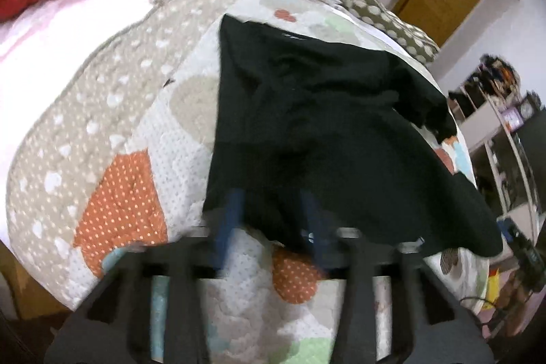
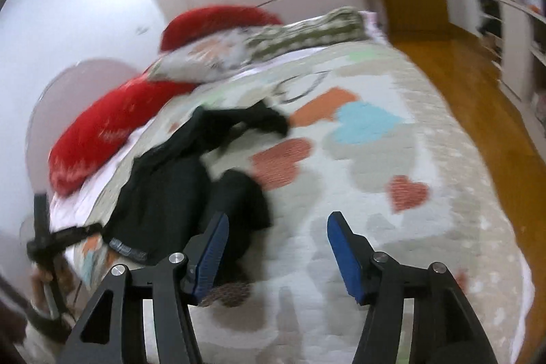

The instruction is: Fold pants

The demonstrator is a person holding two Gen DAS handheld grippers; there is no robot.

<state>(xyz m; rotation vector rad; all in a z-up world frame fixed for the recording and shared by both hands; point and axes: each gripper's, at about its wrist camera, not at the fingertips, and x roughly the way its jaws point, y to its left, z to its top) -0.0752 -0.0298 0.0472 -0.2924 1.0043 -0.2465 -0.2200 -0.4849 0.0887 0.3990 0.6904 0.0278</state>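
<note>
The black pants (image 1: 324,132) lie spread and rumpled on a quilted bedspread (image 1: 123,132) printed with orange, blue and beige hearts. In the left wrist view they fill the middle of the frame, running from about 12 o'clock down to 4 o'clock, with their near hem falling over the tips of the left gripper (image 1: 273,214). Its 2 blue fingers (image 1: 232,220) stand apart, partly covered by the cloth edge; the picture is blurred there, so I cannot tell whether the pads press on the fabric.

In the right wrist view the pants (image 2: 177,186) sit at 9 to 10 o'clock of the frame centre, bunched, with 1 twisted part reaching up toward 11 o'clock. The right gripper (image 2: 278,248) is open with nothing between its 2 blue pads (image 2: 344,255), only bare bedspread (image 2: 392,227) beneath the gap. The left pad is just beside the pants' near edge.

At 9 o'clock, low in this view, the left gripper (image 2: 51,237) shows as a dark blurred frame at the pants' corner.

2 red pillows (image 2: 112,132) lie at the head of the bed, at 10 o'clock. A wooden floor (image 2: 477,98) runs along the bed at 2 o'clock.
</note>
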